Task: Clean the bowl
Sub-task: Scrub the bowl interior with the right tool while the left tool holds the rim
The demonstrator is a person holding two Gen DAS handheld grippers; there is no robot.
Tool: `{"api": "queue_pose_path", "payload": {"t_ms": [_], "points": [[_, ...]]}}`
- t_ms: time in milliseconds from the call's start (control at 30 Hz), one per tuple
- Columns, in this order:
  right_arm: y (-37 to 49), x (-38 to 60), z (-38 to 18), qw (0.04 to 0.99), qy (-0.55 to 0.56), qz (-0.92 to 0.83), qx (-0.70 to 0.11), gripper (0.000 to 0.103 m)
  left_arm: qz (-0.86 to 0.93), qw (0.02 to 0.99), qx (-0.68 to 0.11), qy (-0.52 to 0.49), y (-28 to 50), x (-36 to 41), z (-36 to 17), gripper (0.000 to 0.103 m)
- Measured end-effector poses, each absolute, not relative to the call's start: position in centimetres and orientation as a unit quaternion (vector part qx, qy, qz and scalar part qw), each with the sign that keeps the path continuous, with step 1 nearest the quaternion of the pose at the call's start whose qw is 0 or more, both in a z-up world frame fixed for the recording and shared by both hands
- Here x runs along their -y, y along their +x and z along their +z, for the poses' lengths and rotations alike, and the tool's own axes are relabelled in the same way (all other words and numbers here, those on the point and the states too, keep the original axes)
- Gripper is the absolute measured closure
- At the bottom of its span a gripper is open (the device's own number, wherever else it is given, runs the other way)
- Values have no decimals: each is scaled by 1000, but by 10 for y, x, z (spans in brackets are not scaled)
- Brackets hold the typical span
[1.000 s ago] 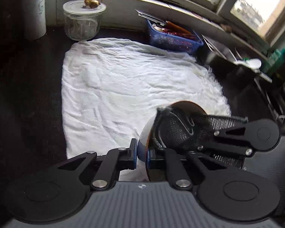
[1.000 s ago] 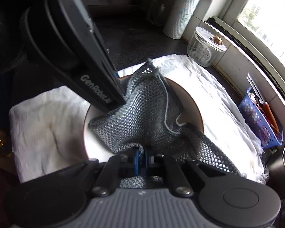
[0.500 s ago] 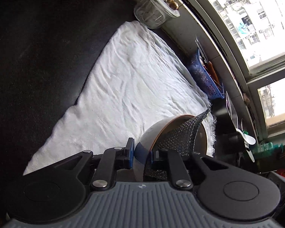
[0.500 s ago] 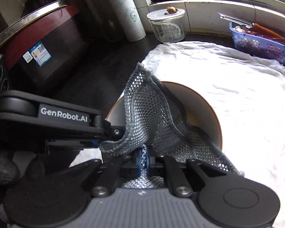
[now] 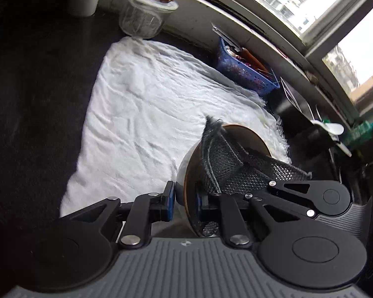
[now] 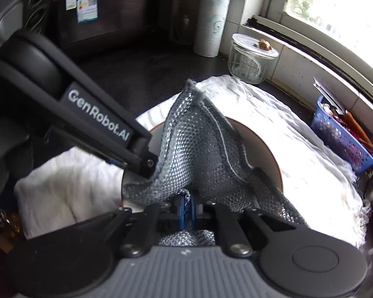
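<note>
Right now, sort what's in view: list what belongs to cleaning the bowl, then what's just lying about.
In the job:
bowl
mesh scrubbing cloth
left gripper, clamped on the bowl's rim
right gripper, pinching the cloth

Lying about:
white towel
lidded glass jar
blue basket
paper roll

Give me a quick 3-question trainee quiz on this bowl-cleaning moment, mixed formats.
1. True or false: the left tool pinches the rim of the white, brown-rimmed ceramic bowl.
2. Multiple choice: what does the right tool hold? A) a sponge B) a grey mesh scrubbing cloth C) a brush
3. Fill in: the bowl is held over a wrinkled white ____ spread on the dark counter.

Key: 1 true; 2 B; 3 towel.
</note>
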State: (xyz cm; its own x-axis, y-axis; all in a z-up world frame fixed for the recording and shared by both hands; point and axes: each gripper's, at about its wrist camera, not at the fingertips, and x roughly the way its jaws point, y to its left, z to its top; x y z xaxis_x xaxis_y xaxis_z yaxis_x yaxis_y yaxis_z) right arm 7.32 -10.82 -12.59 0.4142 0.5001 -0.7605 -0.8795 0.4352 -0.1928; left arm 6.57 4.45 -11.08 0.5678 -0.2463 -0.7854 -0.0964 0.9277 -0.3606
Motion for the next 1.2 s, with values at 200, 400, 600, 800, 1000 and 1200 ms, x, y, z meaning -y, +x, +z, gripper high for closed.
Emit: {"api": "queue_pose_path", "payload": {"t_ms": [200, 400, 600, 800, 1000, 1200], "points": [[59, 109, -128, 744, -405, 453, -278, 95, -103, 868, -485, -14, 88, -19, -97, 88], [70, 114, -126, 751, -384, 452, -290, 94, -80, 869, -484, -58, 84, -24, -102, 95], [86, 115, -121, 792, -234, 431, -364, 94, -23, 850, -484, -209, 73, -47, -112, 95], [96, 121, -124, 802, -65, 405, -434, 98, 18, 820, -483, -307, 59, -58, -123, 93], [99, 127, -124, 794, -36, 409, -448, 97, 26, 798, -491, -348, 58, -65, -127, 92], [77, 113, -125, 787, -213, 439, -377, 100, -26, 849, -513, -124, 62, -30, -114, 87]]}}
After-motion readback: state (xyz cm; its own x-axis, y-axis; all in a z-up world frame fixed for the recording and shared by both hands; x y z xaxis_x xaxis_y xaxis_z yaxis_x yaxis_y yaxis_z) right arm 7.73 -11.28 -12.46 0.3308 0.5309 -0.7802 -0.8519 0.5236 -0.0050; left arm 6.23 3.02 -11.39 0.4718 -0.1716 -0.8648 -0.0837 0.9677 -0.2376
